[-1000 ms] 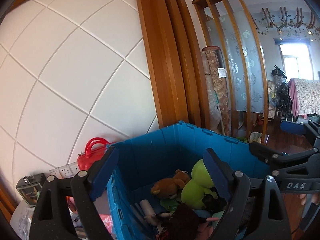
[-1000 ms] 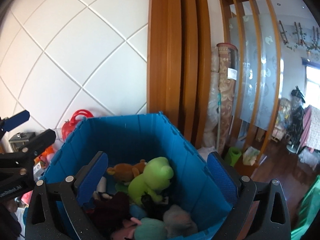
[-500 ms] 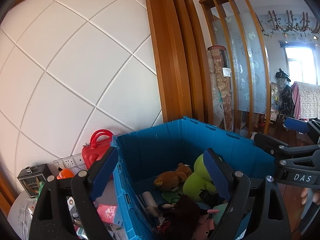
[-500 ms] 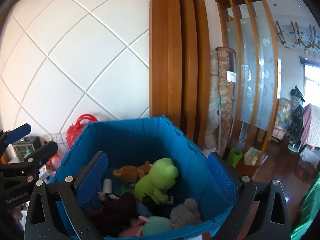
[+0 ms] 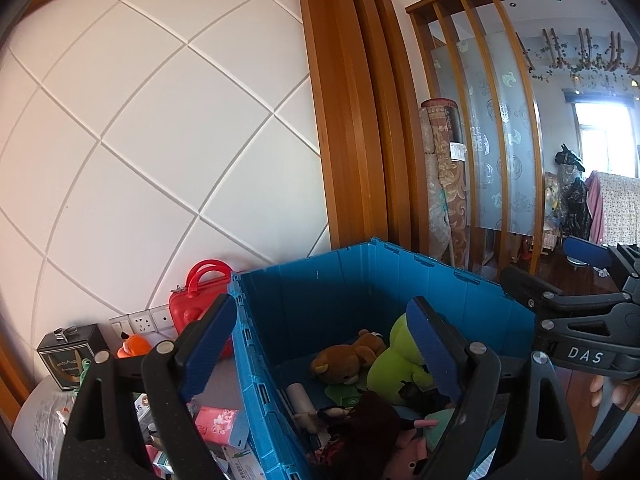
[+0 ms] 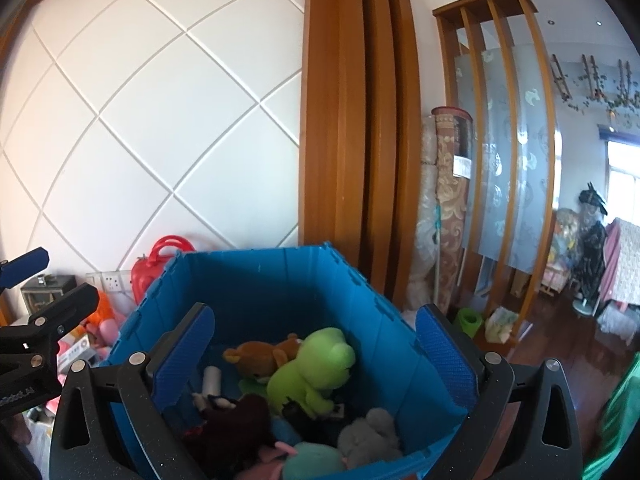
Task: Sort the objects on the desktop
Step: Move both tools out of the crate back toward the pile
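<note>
While both sets of tongs hang side by side and tipped slightly downward over the blue bin (image 5: 360,292), the left tongs (image 5: 324,344) and the right tongs (image 6: 316,356) stand wide with nothing between them. Compared with a second ago, more of the counter clutter left of the bin shows, including the orange toy (image 5: 134,348). Soft toys, among them a green frog (image 6: 312,372) and a brown bear (image 6: 260,356), lie in the bin before a white panelled wall (image 5: 160,140) and wooden pillar (image 5: 352,120).
</note>
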`<action>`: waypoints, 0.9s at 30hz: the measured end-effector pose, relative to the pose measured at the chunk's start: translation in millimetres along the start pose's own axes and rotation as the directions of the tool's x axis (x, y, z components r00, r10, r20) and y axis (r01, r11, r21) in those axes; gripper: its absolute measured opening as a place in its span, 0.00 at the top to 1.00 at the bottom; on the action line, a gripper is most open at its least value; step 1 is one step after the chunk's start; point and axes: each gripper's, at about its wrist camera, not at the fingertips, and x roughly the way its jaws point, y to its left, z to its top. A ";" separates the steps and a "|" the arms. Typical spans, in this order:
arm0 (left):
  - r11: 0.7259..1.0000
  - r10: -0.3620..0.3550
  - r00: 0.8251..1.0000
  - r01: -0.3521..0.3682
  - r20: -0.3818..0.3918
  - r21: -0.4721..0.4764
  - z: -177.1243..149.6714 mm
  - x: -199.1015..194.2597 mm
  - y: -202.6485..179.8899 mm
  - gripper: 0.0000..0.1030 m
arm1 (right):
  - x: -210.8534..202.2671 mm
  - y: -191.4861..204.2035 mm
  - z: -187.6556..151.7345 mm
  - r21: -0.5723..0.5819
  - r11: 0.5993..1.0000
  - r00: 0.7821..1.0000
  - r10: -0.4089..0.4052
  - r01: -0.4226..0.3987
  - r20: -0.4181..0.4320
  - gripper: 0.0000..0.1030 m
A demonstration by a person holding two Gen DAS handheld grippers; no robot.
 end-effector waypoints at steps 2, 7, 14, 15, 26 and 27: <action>1.000 0.005 1.000 -0.005 0.000 0.001 -1.5 -0.5 0.7 0.15 | -0.3 1.4 -0.1 -0.003 1.000 1.000 0.006 -0.006 0.002 0.01; 1.000 0.025 1.000 -0.025 -0.006 -0.009 -6.7 -3.7 8.0 0.15 | 1.0 9.4 -2.1 -0.009 1.000 1.000 0.025 -0.025 -0.004 0.01; 0.997 0.060 0.998 -0.061 -0.014 -0.046 -11.3 -12.4 27.7 0.15 | -0.3 28.0 -5.6 -0.031 0.998 0.998 0.058 -0.059 -0.018 0.01; 0.997 0.066 0.998 -0.066 -0.012 -0.048 -11.9 -14.3 30.2 0.15 | -1.0 30.4 -5.6 -0.036 0.997 0.998 0.064 -0.065 -0.018 0.01; 0.989 0.128 0.992 -0.129 -0.014 -0.071 -31.0 -39.4 58.6 0.15 | -11.1 65.3 -10.2 -0.070 0.991 0.993 0.117 -0.118 -0.029 0.01; 0.988 0.134 0.991 -0.134 -0.015 -0.077 -33.3 -43.1 63.7 0.15 | -13.0 68.8 -10.5 -0.074 0.990 0.992 0.120 -0.122 -0.031 0.01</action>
